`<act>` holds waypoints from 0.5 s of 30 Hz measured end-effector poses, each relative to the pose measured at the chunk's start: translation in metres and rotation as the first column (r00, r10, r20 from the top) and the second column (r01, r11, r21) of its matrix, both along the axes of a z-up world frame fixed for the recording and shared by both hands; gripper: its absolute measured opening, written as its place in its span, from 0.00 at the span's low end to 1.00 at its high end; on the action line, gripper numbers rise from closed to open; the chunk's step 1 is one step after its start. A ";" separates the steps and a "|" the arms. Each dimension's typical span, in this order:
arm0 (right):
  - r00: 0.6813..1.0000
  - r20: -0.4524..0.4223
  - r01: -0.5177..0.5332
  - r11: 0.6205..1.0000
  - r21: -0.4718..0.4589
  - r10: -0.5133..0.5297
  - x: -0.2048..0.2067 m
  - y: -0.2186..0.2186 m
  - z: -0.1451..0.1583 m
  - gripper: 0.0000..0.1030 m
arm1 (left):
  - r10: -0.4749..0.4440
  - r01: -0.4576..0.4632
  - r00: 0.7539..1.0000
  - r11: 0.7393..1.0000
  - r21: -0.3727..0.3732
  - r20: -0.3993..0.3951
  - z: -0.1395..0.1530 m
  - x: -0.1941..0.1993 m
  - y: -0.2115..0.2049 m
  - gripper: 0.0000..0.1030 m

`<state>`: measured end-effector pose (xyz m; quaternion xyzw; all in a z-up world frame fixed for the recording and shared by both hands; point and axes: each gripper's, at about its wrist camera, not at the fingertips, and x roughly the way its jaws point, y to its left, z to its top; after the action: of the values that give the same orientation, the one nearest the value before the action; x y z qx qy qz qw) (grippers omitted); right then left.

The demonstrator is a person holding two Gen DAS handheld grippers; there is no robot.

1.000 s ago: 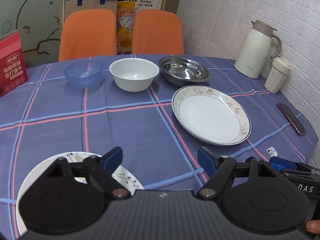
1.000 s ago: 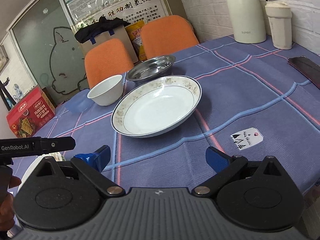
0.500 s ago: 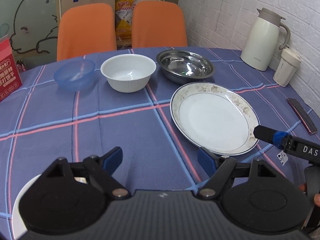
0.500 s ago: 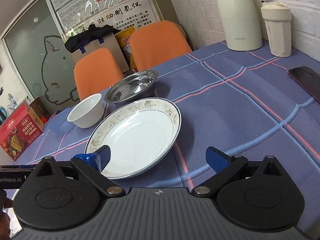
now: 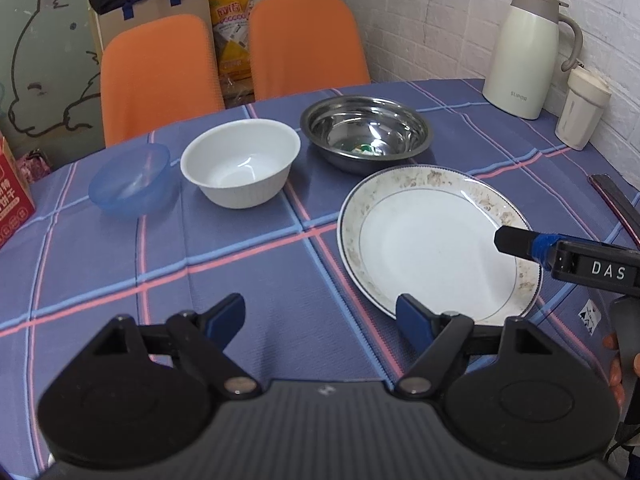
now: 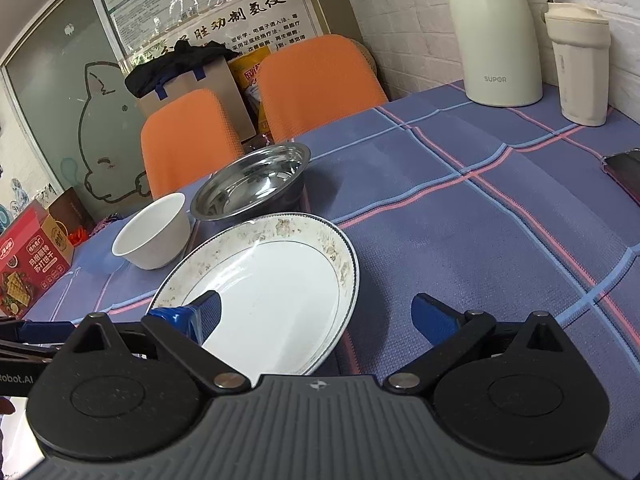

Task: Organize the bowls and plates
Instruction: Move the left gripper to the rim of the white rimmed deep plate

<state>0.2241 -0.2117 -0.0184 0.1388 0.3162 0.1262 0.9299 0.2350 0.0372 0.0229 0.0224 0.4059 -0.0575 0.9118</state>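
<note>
A large white plate (image 5: 436, 240) with a speckled floral rim lies on the blue checked tablecloth. Behind it stand a steel bowl (image 5: 366, 132), a white bowl (image 5: 240, 160) and a blue plastic bowl (image 5: 132, 178). My left gripper (image 5: 320, 318) is open just short of the plate's near left edge, holding nothing. My right gripper (image 6: 318, 312) is open and straddles the near right rim of the plate (image 6: 288, 264), its left finger over the plate's inside. In the right wrist view the steel bowl (image 6: 252, 188) and white bowl (image 6: 152, 236) sit beyond the plate.
A cream thermos jug (image 5: 528, 56) and a lidded cup (image 5: 582, 112) stand by the brick wall at the right. A dark phone (image 6: 626, 172) lies near the right table edge, a red box (image 6: 32, 264) at the left. Two orange chairs (image 5: 160, 80) stand behind the table.
Both grippers have moved forward to the large plate. The right gripper's left finger now reaches over the plate. A patterned plate at the near left has dropped out of the left wrist view.
</note>
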 end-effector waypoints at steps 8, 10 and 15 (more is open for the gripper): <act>1.000 -0.016 -0.018 1.000 -0.010 0.018 0.009 0.003 -0.006 0.87 | -0.001 0.001 1.000 1.000 0.006 -0.024 -0.005 0.011 -0.004 0.76; 1.000 -0.021 -0.022 1.000 -0.008 0.021 0.011 0.004 -0.008 0.87 | -0.015 0.015 0.999 1.000 -0.024 -0.041 -0.006 0.020 -0.005 0.76; 0.999 -0.029 -0.031 0.999 -0.015 0.030 0.016 0.006 -0.010 0.87 | -0.003 -0.006 0.996 0.994 -0.105 -0.085 -0.015 0.055 -0.010 0.76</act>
<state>0.2401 -0.2060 -0.0281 0.1284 0.3327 0.1359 0.9243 0.2901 0.0269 0.0083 -0.0287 0.4407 -0.0791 0.8937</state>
